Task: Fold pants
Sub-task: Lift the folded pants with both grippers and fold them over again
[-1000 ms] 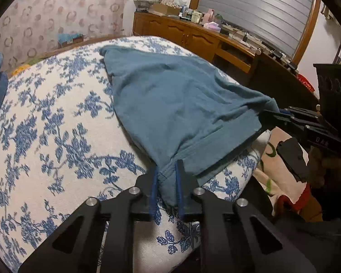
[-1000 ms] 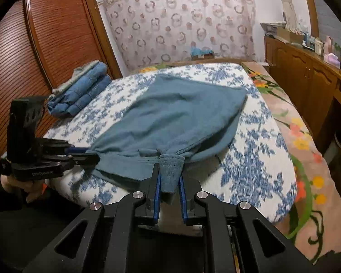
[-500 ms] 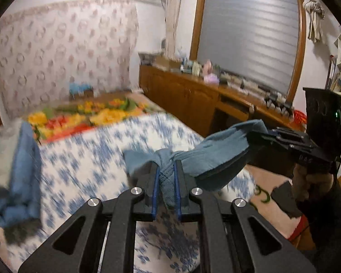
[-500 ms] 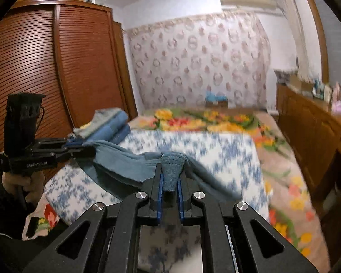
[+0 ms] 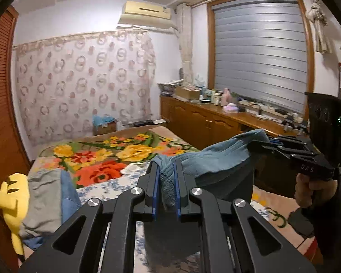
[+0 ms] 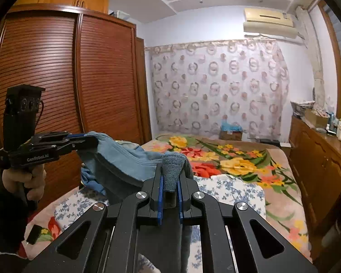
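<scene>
The bed [image 6: 282,182] carries a floral blanket [image 5: 106,157] over its far half and a blue-and-white floral cover [image 6: 234,188] over its near half. Folded clothes [image 5: 45,200] and a yellow soft toy [image 5: 11,195] sit at the bed's left edge. A louvred wooden wardrobe [image 6: 79,79] stands beyond that edge. A patterned curtain [image 5: 79,79] hangs behind the bed's far edge. A cluttered wooden cabinet [image 5: 204,120] runs below the shuttered window [image 5: 259,56]. An air conditioner [image 5: 145,13] is wall-mounted.
</scene>
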